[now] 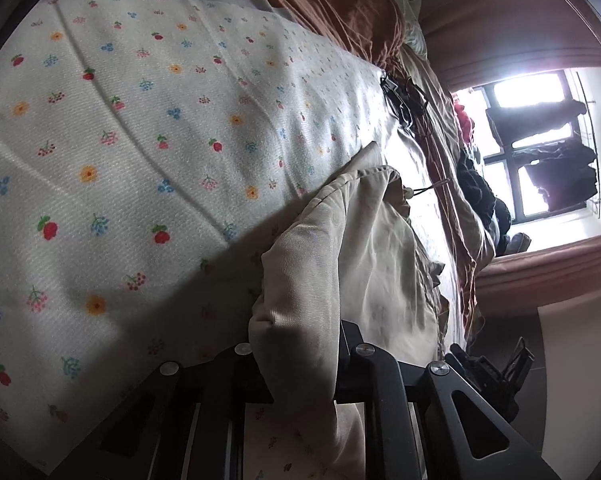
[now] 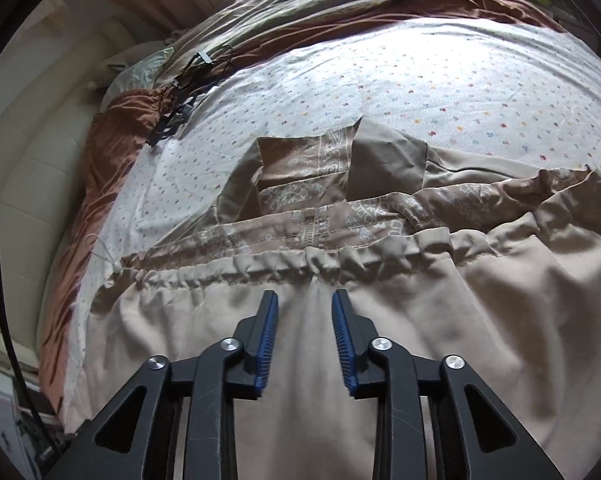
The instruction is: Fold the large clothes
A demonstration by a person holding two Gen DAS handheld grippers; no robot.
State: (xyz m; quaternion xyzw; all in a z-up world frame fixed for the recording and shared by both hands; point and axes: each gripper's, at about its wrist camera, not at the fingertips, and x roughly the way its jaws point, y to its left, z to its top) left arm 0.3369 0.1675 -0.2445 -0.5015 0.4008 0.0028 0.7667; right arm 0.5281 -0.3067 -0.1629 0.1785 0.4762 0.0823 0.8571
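Observation:
A large beige garment (image 2: 480,320) lies spread on a bed covered by a white floral sheet (image 2: 420,72). Its gathered elastic waistband (image 2: 300,264) runs across the middle, and beyond it a brown part with a white print (image 2: 300,168) is folded over. My right gripper (image 2: 305,300) hovers just short of the waistband, jaws open, with blue pads (image 2: 268,340) showing and nothing between them. In the left wrist view a bunched fold of the beige garment (image 1: 360,248) rises off the floral sheet (image 1: 140,140) and runs down into my left gripper (image 1: 300,360), which is shut on it. The cloth hides its fingertips.
A rust-brown blanket (image 2: 112,128) is rumpled along the sheet's far and left edges. A tangle of black cables (image 2: 180,96) lies at the sheet's far left corner. A cream padded wall (image 2: 28,184) borders the bed. Dark clothes (image 1: 480,192) are piled below a bright window (image 1: 540,140).

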